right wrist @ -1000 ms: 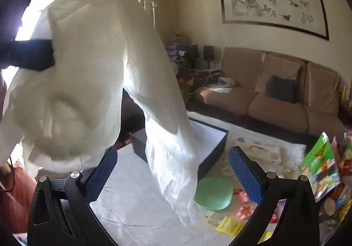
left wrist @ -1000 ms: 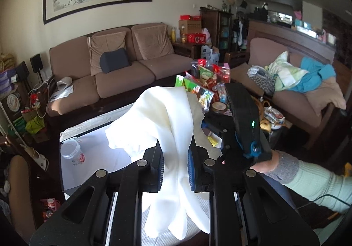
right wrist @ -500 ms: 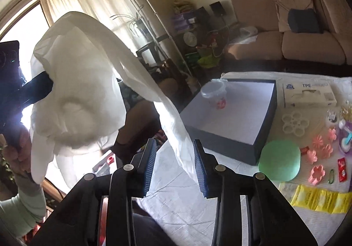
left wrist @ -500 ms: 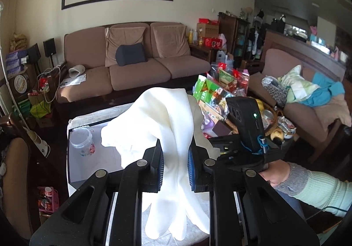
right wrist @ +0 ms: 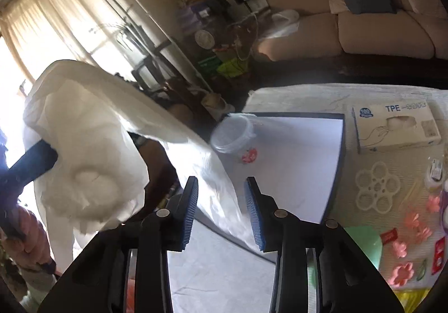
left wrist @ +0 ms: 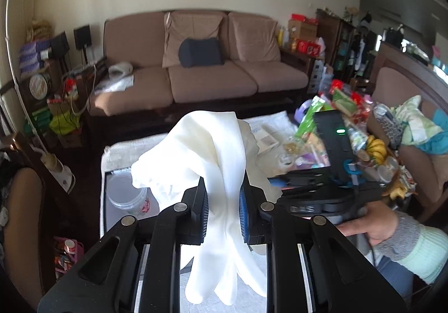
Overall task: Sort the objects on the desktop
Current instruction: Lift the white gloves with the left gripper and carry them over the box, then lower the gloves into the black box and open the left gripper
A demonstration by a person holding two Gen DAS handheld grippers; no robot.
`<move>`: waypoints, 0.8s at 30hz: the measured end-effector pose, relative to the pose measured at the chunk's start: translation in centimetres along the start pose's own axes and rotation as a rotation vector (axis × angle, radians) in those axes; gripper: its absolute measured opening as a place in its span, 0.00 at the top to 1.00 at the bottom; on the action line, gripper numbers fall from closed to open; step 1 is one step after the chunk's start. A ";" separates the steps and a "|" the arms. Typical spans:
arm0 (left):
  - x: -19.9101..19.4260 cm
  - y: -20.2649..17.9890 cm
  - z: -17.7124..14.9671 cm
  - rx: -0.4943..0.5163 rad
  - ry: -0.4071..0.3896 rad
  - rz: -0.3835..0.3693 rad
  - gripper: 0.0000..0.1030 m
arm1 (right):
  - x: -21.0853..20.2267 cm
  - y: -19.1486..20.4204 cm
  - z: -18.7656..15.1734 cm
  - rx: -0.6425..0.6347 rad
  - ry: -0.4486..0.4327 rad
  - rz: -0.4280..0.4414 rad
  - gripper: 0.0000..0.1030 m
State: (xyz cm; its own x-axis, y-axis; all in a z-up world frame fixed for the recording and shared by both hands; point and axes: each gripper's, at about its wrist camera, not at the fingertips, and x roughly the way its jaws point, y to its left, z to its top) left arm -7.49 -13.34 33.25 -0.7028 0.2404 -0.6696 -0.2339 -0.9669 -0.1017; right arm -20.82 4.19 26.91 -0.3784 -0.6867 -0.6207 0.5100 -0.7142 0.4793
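My left gripper point(left wrist: 223, 206) is shut on a white disposable glove point(left wrist: 215, 150), held up above the table; its fingers hang down in front. In the right wrist view the same glove point(right wrist: 84, 150) hangs at the left, and a trailing flap of it point(right wrist: 224, 201) passes between my right gripper's pads. My right gripper point(right wrist: 221, 212) is partly closed around that flap, with a gap still showing between the jaws. A black tray with a white floor point(right wrist: 340, 145) lies on the table with a clear plastic cup point(right wrist: 233, 132) in it.
A glove box point(right wrist: 394, 125), a white flower mould point(right wrist: 376, 187), pink flower pieces point(right wrist: 403, 273), a green lid point(right wrist: 366, 240) and yellow packets lie on the table's right. Snack bags point(left wrist: 336, 105) and bananas point(left wrist: 375, 147) sit beyond. Sofas stand behind.
My right gripper has narrowed from wide open and moved to the glove's hanging flap. The left gripper still holds the glove and has turned a little.
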 end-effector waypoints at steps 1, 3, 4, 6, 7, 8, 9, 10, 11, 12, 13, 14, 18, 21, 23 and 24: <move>2.0 0.5 -0.5 -0.006 0.027 0.000 0.84 | 0.3 -1.1 -0.3 -0.012 0.001 -0.031 0.59; 5.5 1.3 -1.6 -0.006 0.072 -0.001 0.84 | 0.5 -2.7 -0.9 -0.029 -0.003 -0.069 0.59; 6.5 1.6 -2.1 -0.006 0.086 -0.009 0.84 | 0.4 -3.5 -1.1 -0.039 -0.007 -0.083 0.59; 7.1 1.7 -2.8 -0.002 0.098 -0.020 0.84 | -0.3 -4.7 -1.5 -0.066 -0.024 -0.094 0.59; 6.8 1.8 -3.1 0.004 0.095 -0.030 0.84 | -0.9 -4.8 -1.8 -0.076 -0.029 -0.095 0.59; 6.3 1.7 -3.2 0.009 0.091 -0.040 0.84 | -1.5 -4.9 -2.0 -0.088 -0.036 -0.093 0.59; 5.7 1.6 -3.1 0.012 0.084 -0.047 0.84 | -2.3 -5.1 -2.2 -0.100 -0.048 -0.087 0.59; 5.0 1.5 -2.9 0.011 0.077 -0.054 0.83 | -3.0 -5.0 -2.3 -0.109 -0.061 -0.080 0.58; 4.4 1.4 -2.6 0.012 0.072 -0.061 0.83 | -3.6 -4.8 -2.3 -0.114 -0.072 -0.071 0.56; 4.0 1.1 -2.3 0.013 0.071 -0.063 0.83 | -4.2 -4.5 -2.3 -0.117 -0.082 -0.062 0.54; 3.9 1.0 -1.8 0.015 0.071 -0.060 0.82 | -4.7 -4.3 -2.4 -0.118 -0.093 -0.052 0.52; 4.3 0.9 -1.3 0.017 0.076 -0.054 0.82 | -5.0 -4.2 -2.4 -0.117 -0.099 -0.040 0.49; 9.9 1.3 -0.5 -0.012 0.145 -0.030 0.82 | -5.1 -4.5 -2.6 -0.104 -0.109 -0.027 0.49; 15.9 2.1 -0.8 -0.048 0.209 -0.007 0.82 | -4.6 -5.2 -3.1 -0.088 -0.099 -0.028 0.49; 19.9 2.3 -1.2 -0.074 0.245 0.010 0.82 | -4.6 -5.9 -3.4 -0.072 -0.100 -0.029 0.49; 21.5 2.4 -1.5 -0.086 0.258 0.014 0.82 | -4.6 -6.2 -3.5 -0.069 -0.100 -0.030 0.49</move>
State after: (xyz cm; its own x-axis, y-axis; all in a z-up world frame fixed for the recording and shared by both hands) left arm -22.13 -10.59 17.55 -0.5087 0.2083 -0.8354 -0.1599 -0.9763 -0.1461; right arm -19.54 12.23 24.58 -0.4676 -0.6774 -0.5679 0.5480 -0.7262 0.4151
